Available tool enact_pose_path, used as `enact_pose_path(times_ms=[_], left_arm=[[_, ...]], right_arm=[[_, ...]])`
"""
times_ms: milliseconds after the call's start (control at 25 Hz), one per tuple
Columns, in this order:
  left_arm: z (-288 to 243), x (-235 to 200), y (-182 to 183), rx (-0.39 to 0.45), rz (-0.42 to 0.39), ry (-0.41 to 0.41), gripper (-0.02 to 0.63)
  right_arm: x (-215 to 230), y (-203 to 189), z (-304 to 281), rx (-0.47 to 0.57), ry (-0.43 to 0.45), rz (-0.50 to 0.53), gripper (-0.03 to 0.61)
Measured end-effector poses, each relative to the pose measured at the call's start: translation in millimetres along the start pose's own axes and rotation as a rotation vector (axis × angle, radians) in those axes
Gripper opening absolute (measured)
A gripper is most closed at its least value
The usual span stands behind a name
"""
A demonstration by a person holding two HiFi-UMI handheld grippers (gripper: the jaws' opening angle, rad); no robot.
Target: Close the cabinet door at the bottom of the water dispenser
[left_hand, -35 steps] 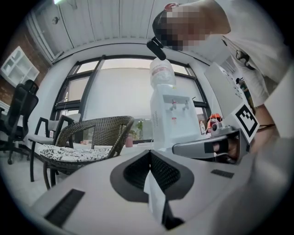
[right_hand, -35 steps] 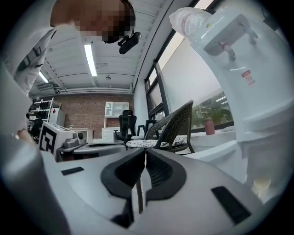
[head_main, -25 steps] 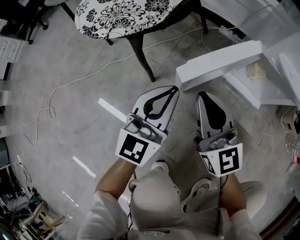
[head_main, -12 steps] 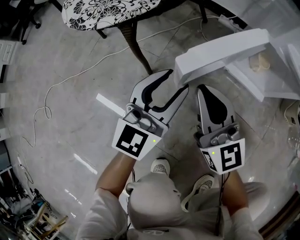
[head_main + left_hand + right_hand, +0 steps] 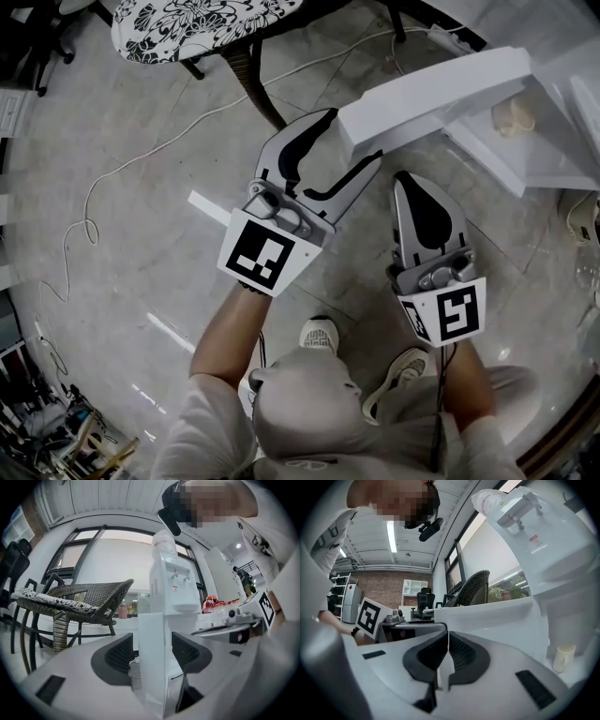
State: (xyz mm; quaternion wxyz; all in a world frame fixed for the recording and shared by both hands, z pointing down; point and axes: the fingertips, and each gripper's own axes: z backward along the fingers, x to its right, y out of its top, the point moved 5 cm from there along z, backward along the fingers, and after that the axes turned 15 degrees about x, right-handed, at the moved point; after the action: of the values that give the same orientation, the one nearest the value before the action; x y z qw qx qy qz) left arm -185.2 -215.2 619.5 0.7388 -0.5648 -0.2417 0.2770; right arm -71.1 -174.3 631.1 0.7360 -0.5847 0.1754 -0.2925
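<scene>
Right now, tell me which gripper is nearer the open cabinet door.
Left. The left gripper, jaws just opened, straddles the cabinet door at its free edge; the right gripper, shut, sits short of it.

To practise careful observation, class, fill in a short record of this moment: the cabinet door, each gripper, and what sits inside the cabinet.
Cabinet door: open, swung out from the water dispenser
Left gripper: open; its jaws have just been opening, and the door's free edge stands between them
Right gripper: shut, nothing between its jaws, near the door
Inside cabinet: a pale cup, upright
Task status: door not yet closed
</scene>
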Motion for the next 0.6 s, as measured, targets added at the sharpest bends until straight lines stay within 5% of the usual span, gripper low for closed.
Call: enact_pose_path(times_ms=[160, 440, 600], left_arm=[[-3, -1, 1, 0.018, -0.025, 0.01, 0.193], [-1, 6, 2, 0.013, 0.003, 0.0, 0.178], [3, 20, 5, -0.009, 0.032, -0.018, 0.175]], right_arm=[[3, -3, 5, -0.002, -0.013, -0.001, 0.018], [6, -8, 16, -0.007, -0.045, 0.012, 0.018], [8, -16, 31, -0.001, -0.104, 0.118, 0.017]])
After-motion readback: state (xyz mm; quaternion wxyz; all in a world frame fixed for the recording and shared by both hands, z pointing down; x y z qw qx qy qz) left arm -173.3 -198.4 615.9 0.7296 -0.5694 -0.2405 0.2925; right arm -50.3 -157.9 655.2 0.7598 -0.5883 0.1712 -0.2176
